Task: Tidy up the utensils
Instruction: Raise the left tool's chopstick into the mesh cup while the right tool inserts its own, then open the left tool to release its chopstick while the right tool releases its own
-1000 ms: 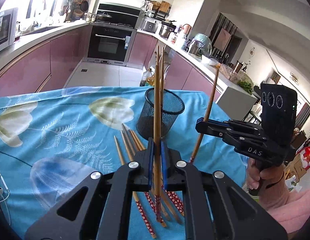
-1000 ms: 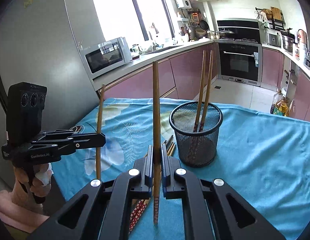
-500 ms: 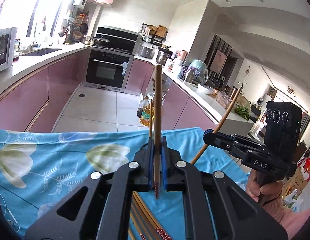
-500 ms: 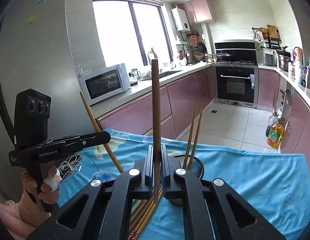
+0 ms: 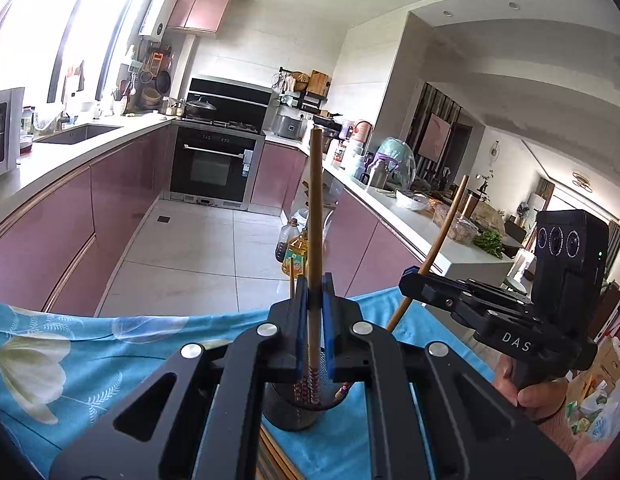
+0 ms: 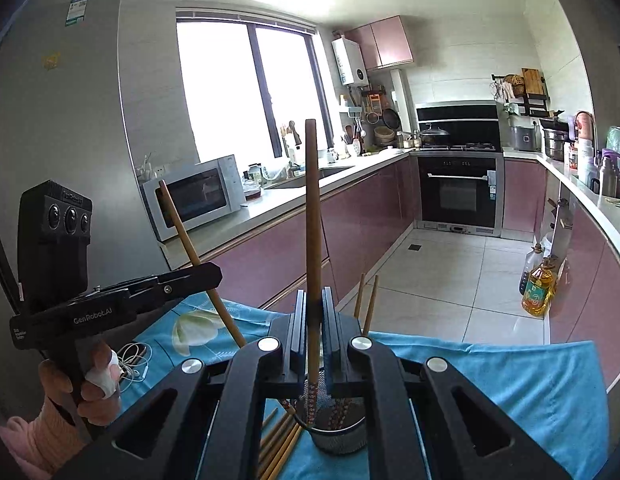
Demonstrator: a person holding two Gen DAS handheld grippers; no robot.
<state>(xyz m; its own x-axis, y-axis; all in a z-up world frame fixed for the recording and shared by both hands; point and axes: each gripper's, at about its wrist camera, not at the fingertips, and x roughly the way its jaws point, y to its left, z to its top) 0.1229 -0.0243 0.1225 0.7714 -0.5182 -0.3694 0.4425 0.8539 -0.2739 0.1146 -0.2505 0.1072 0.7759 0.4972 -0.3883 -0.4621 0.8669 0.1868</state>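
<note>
My left gripper [image 5: 313, 312] is shut on a wooden chopstick [image 5: 314, 220] held upright, its patterned lower end inside the black mesh holder [image 5: 298, 410] below. My right gripper [image 6: 313, 320] is shut on another chopstick [image 6: 311, 208], its lower end at the rim of the mesh holder [image 6: 337, 438]. Two chopsticks [image 6: 367, 300] stand in the holder. Each gripper shows in the other's view, the right gripper [image 5: 409, 282] and the left gripper [image 6: 214, 274], each with its chopstick tilted. Several loose chopsticks [image 6: 280, 444] lie on the cloth by the holder.
The table has a blue floral cloth [image 5: 82, 348]. White earphones [image 6: 134, 360] lie on it at the left. Beyond the table edge are the tiled floor, pink cabinets and oil bottles [image 6: 537, 284].
Both grippers rose and moved over the mesh holder, so their chopstick ends now hang at or in it. The views tilted up toward the kitchen.
</note>
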